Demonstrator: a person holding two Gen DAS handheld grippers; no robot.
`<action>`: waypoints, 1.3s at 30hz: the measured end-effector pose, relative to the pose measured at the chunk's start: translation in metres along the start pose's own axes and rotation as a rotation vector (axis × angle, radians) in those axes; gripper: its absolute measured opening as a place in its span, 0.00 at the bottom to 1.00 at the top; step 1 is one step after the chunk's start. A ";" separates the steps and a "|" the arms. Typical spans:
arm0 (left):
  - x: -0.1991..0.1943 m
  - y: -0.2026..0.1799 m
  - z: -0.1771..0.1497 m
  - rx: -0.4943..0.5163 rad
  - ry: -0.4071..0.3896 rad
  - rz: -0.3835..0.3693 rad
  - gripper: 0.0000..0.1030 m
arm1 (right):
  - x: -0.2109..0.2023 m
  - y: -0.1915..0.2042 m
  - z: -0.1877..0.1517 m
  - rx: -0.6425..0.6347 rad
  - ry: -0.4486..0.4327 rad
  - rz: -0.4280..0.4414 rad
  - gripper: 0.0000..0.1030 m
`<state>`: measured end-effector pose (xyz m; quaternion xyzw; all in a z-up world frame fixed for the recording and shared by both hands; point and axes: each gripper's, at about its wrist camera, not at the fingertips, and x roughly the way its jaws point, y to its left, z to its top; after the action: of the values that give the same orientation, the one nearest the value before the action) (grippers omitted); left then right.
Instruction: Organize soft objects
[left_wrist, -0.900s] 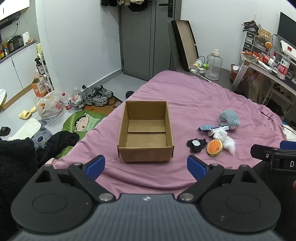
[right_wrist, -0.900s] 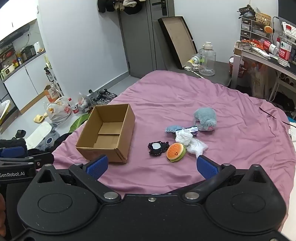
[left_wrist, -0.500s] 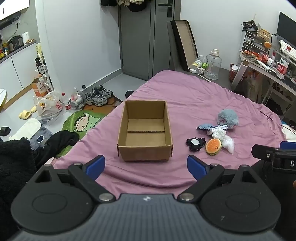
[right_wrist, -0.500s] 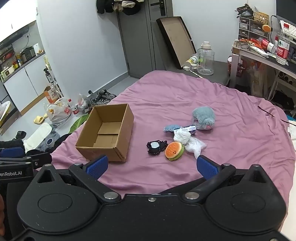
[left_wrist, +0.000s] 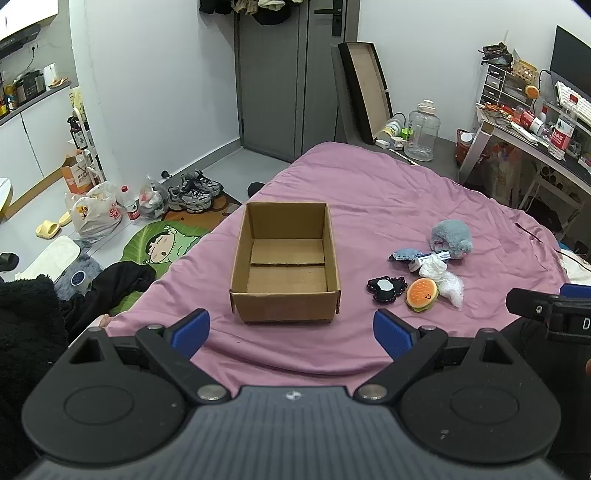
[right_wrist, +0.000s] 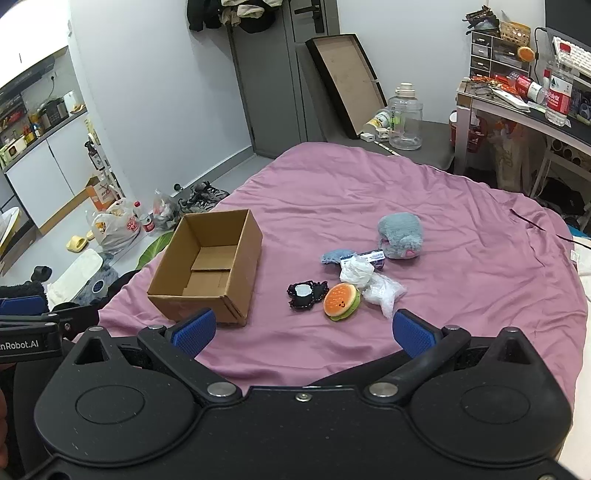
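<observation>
An empty open cardboard box (left_wrist: 284, 264) (right_wrist: 208, 266) sits on the purple bedspread (left_wrist: 388, 192). To its right lies a cluster of soft things: a grey-blue plush (left_wrist: 451, 238) (right_wrist: 400, 236), a small blue plush piece (right_wrist: 332, 256), a burger plush (left_wrist: 422, 294) (right_wrist: 341, 301), a black-and-white plush (left_wrist: 386, 290) (right_wrist: 306, 294), and crumpled white plastic (right_wrist: 373, 280). My left gripper (left_wrist: 291, 328) is open and empty in front of the box. My right gripper (right_wrist: 303, 328) is open and empty, in front of the burger plush.
The bed's left edge drops to a floor with shoes (left_wrist: 194, 190), bags (left_wrist: 96, 214), a green mat (left_wrist: 162, 243) and dark clothes (left_wrist: 122, 280). A desk (right_wrist: 517, 107) stands at the right. A water jug (right_wrist: 405, 118) stands beyond the bed's far end.
Both grippers have shifted slightly; the box and plush things sit a little differently in view. Nothing was grasped or moved on the bed.
</observation>
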<state>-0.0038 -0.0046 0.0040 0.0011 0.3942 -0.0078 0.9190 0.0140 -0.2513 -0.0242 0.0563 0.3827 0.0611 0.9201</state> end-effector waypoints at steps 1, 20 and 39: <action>0.000 -0.001 0.000 0.000 -0.001 0.000 0.92 | 0.000 0.000 0.000 0.000 0.000 0.000 1.00; -0.002 -0.002 0.001 -0.005 0.003 -0.004 0.92 | 0.002 -0.003 0.000 0.002 -0.003 -0.003 1.00; -0.002 -0.002 0.000 -0.006 0.002 -0.004 0.92 | 0.003 -0.005 -0.003 0.008 -0.002 -0.005 1.00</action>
<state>-0.0055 -0.0066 0.0053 -0.0024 0.3951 -0.0084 0.9186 0.0142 -0.2558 -0.0289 0.0592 0.3819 0.0573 0.9205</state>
